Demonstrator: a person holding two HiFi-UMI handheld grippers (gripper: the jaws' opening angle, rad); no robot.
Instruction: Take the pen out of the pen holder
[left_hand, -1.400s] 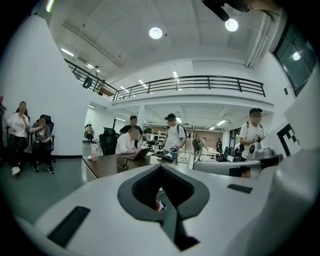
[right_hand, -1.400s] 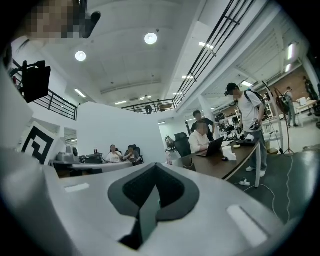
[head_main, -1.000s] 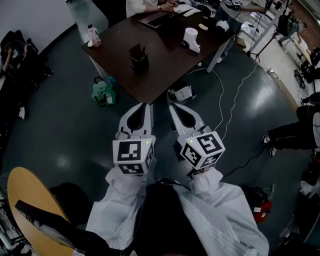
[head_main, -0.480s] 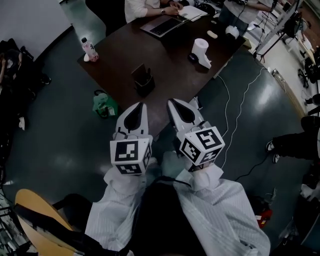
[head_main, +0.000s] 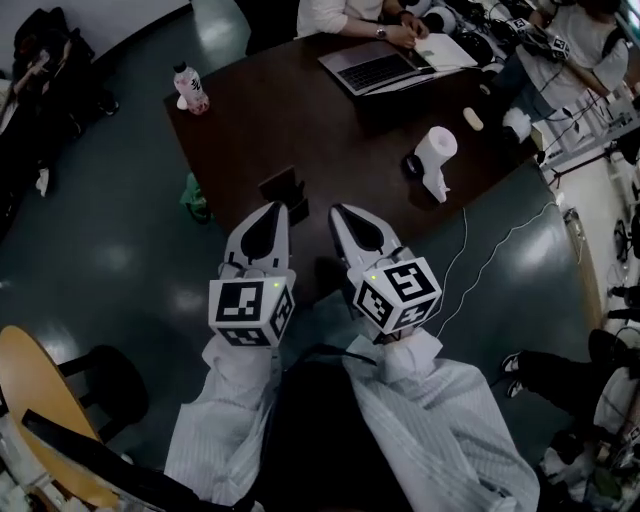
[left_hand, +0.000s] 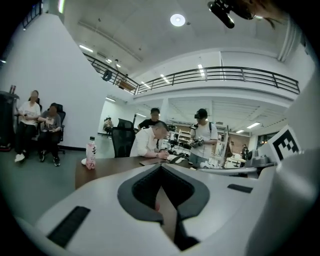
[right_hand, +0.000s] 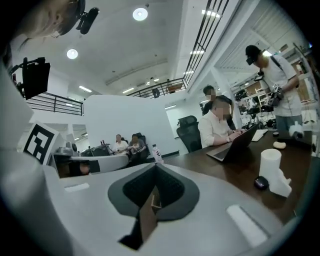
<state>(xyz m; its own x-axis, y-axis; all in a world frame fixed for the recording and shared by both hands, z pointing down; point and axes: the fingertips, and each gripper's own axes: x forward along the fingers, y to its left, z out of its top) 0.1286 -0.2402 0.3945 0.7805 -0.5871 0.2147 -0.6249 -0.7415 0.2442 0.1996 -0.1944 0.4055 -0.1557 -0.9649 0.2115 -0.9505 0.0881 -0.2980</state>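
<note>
Both grippers are held side by side in the lower middle of the head view, pointing up the frame toward the dark table (head_main: 300, 120), which reads as an approach rather than a grasp. The left gripper (head_main: 279, 208) has its jaws together with nothing between them, and the right gripper (head_main: 338, 212) is closed and empty too. Keeping them closed makes sense while the person is only closing the distance, and they would have to part before taking anything. The pen holder (head_main: 281, 186) stands near the table's near edge, just above the left gripper's tips and partly covered by them. The pen itself is too small and dark to pick out, so it is presumably still inside. Farther back, a bottle (head_main: 190, 86) sits at the upper left corner of the table, a laptop (head_main: 375, 70) toward the upper right, and a white paper roll (head_main: 436, 150) at right. A second ago the table lay higher in the frame and the pen holder was well apart from both grippers. Now the table fills the upper middle and the holder is just beyond the left tips, with the jaws as they were.
</note>
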